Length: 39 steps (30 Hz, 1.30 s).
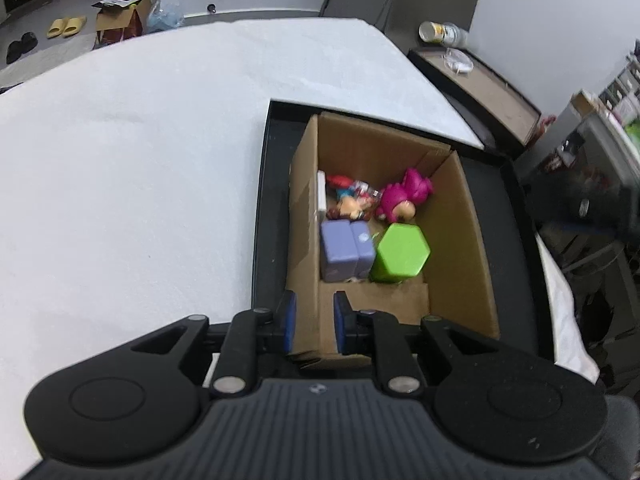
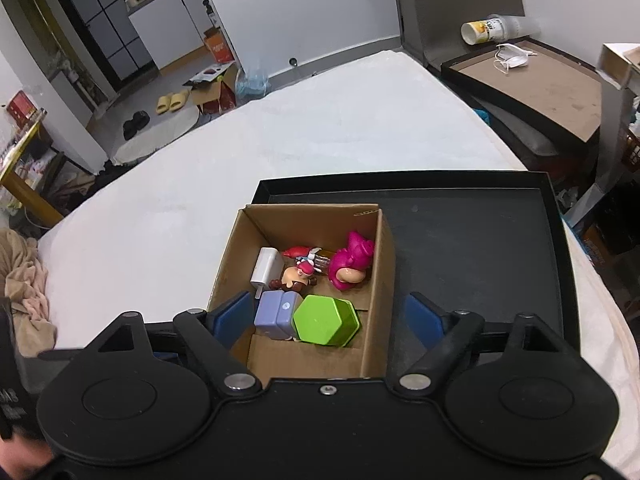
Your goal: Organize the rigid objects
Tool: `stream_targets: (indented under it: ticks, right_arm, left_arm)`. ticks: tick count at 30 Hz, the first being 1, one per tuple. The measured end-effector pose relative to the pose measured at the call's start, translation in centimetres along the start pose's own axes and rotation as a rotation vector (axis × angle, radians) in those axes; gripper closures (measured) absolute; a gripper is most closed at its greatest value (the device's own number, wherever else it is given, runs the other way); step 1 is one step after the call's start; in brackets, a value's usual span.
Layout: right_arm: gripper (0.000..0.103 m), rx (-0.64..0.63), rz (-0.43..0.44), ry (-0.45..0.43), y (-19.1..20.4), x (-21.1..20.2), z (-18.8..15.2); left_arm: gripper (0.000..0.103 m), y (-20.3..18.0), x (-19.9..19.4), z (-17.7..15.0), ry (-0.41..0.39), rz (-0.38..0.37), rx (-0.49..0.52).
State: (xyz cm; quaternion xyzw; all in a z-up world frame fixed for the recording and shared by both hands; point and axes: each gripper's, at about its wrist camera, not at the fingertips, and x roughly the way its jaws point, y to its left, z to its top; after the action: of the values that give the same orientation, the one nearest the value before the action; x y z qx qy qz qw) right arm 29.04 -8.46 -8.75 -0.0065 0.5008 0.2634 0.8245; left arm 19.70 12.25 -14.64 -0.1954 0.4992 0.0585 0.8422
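In the near left corner of a shallow black tray [image 2: 472, 240] on the white tabletop [image 1: 140, 140] stands an open brown cardboard box [image 2: 386, 264]. Inside lie a green hexagonal tin [image 2: 324, 320], a lilac plastic block [image 2: 276, 314], a magenta toy figure [image 2: 352, 262] and a white charger [image 2: 266, 268]. The left gripper [image 1: 315, 322] pinches the box's near-left wall; the right gripper [image 2: 328, 320] hangs spread and empty above the box.

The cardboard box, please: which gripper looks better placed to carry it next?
Left, probably. The left gripper is already clamped on the near wall of the cardboard box, while the right gripper has open jaws holding nothing.
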Motion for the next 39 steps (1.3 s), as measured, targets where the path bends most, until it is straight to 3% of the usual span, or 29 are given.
stream_targets:
  ticks: [7, 10, 15, 18, 32, 39]
  right_arm:
    - [0.007, 0.013, -0.006, -0.043, -0.7, -2.3, -0.9]
    - [0.0, 0.021, -0.003, -0.061, -0.9, -3.4, -1.1]
    - [0.0, 0.046, -0.016, -0.1, -1.4, -5.5, -1.8]
    - [0.0, 0.059, -0.031, -0.124, -1.8, -6.9, -2.1]
    - [0.0, 0.113, -0.081, -0.211, -3.0, -12.6, -4.0]
    - [0.0, 0.114, -0.105, -0.253, -2.3, -15.1, -4.7]
  left_arm:
    - [0.081, -2.1, -4.0, 1.4, -0.033, 0.001, 0.041]
    - [0.068, -3.1, -5.3, 1.6, -0.047, 0.0, 0.06]
    - [0.038, -4.5, -7.8, 1.8, -0.096, -0.015, 0.082]
    - [0.028, -5.2, -9.0, 1.9, -0.12, -0.022, 0.104]
    - [0.007, -6.6, -13.5, 0.7, -0.191, -0.042, 0.166]
    - [0.001, -7.0, -15.6, -0.3, -0.225, -0.05, 0.205]
